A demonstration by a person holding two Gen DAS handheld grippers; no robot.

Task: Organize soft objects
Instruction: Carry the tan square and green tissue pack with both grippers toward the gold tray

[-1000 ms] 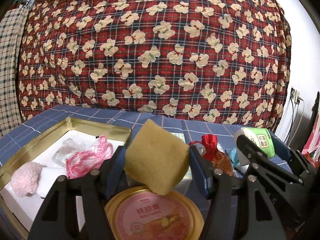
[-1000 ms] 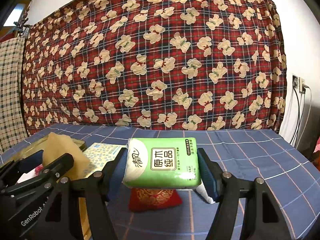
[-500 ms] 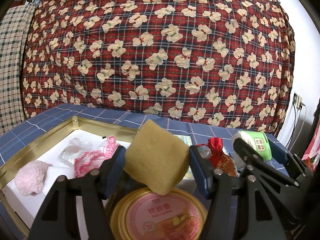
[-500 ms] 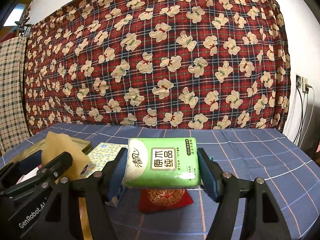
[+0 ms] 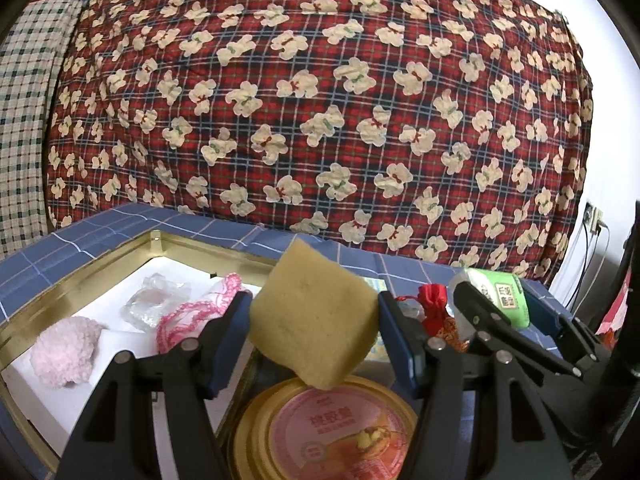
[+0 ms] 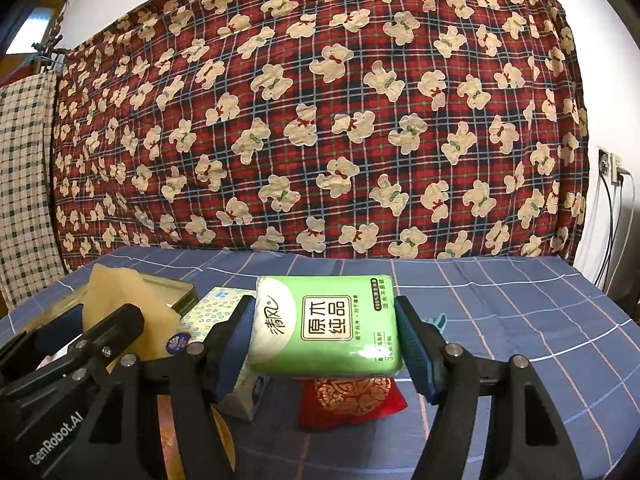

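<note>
My left gripper [image 5: 314,330] is shut on a yellow sponge [image 5: 312,316] and holds it in the air above a round pink-lidded tin [image 5: 328,432]. My right gripper [image 6: 324,334] is shut on a green tissue pack [image 6: 326,324] and holds it above a red embroidered pouch [image 6: 352,400]. The sponge also shows in the right wrist view [image 6: 120,296], and the tissue pack in the left wrist view [image 5: 500,296]. A gold-rimmed tray [image 5: 100,256] at the left holds a pink fluffy ball [image 5: 64,350], a pink cord [image 5: 188,312] and a clear plastic bag [image 5: 154,300].
A blue checked cloth [image 6: 500,312] covers the table. A patterned tissue box [image 6: 212,316] lies beside the tray. A small red drawstring bag [image 5: 434,300] stands between the grippers. A bear-print red plaid curtain [image 6: 320,120] hangs behind. Wall sockets with cables [image 6: 612,184] are at the right.
Both views have shifted slightly: the left gripper with the sponge moved a little toward the tray, and the right gripper with the tissue pack drifted slightly. Both grips are unchanged.
</note>
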